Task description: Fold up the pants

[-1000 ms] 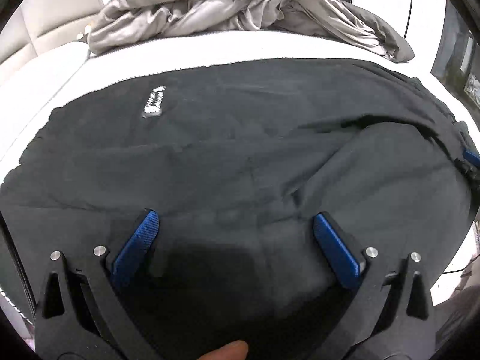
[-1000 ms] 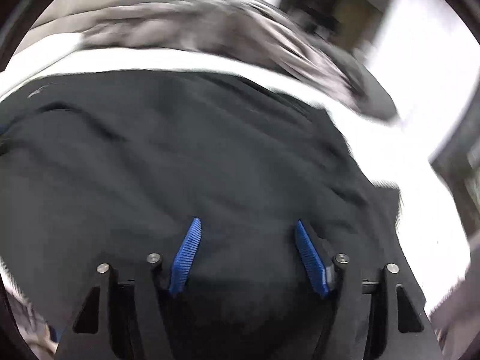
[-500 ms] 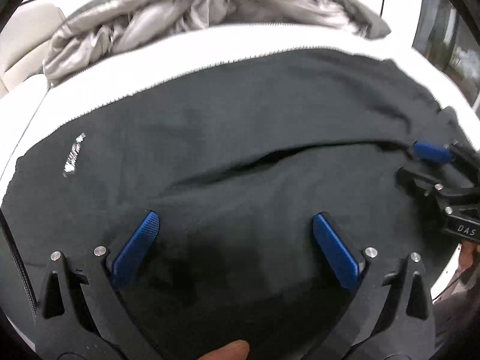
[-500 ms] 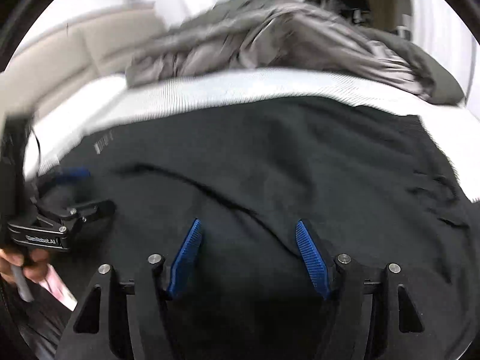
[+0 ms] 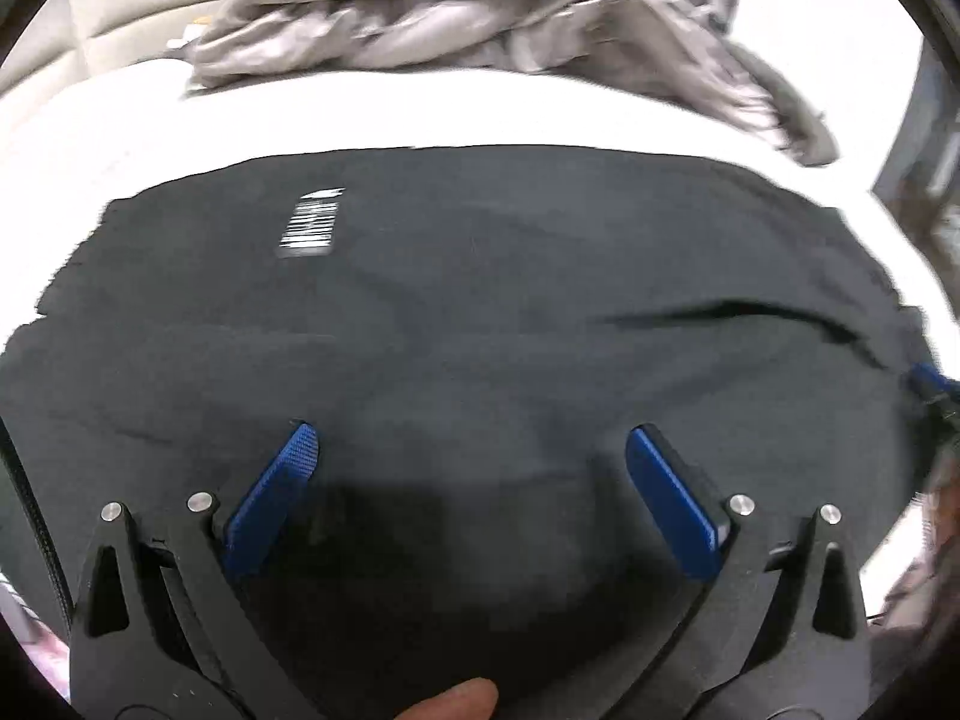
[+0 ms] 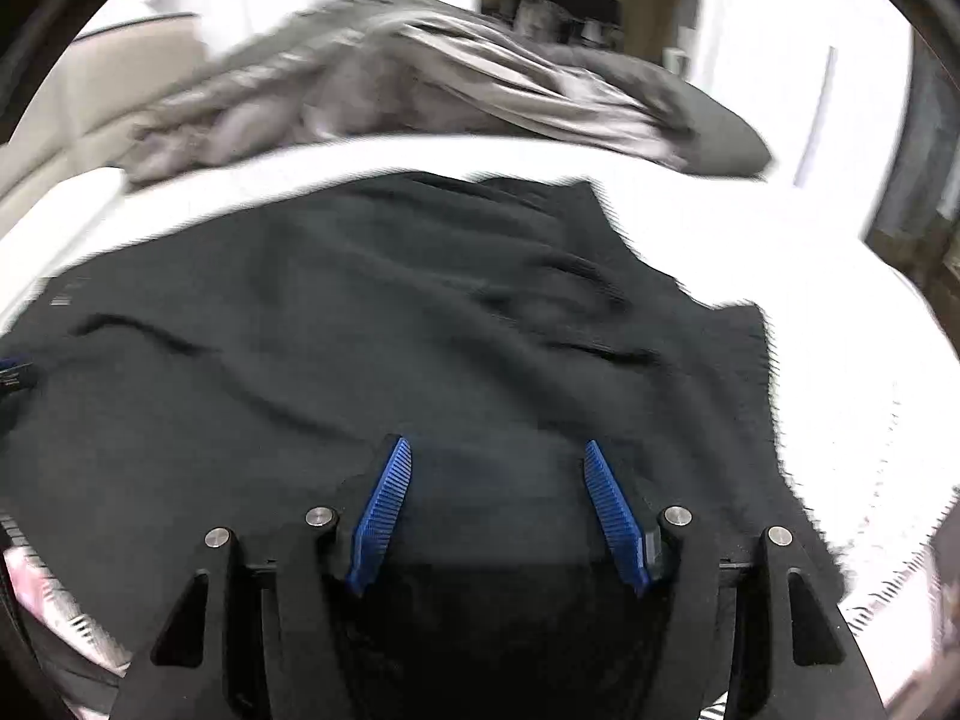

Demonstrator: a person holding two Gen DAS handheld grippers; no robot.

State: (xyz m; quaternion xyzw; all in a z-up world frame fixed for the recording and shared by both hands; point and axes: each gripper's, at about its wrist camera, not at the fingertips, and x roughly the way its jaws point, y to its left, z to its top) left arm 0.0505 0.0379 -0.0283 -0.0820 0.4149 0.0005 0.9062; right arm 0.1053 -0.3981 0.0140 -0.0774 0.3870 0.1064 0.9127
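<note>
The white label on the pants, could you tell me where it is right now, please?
In the left wrist view, the white label sits on the upper left of the black pants, near their far edge, just short of the grey blanket.

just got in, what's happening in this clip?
A person holds a two-finger gripper in each hand over black pants spread on a white bed. The left gripper and the right gripper both stand open above the fabric, gripping nothing. The pants lie mostly flat with a few creases and a white label facing up. A crumpled grey blanket sits behind them. No fold is visibly under way.
</note>
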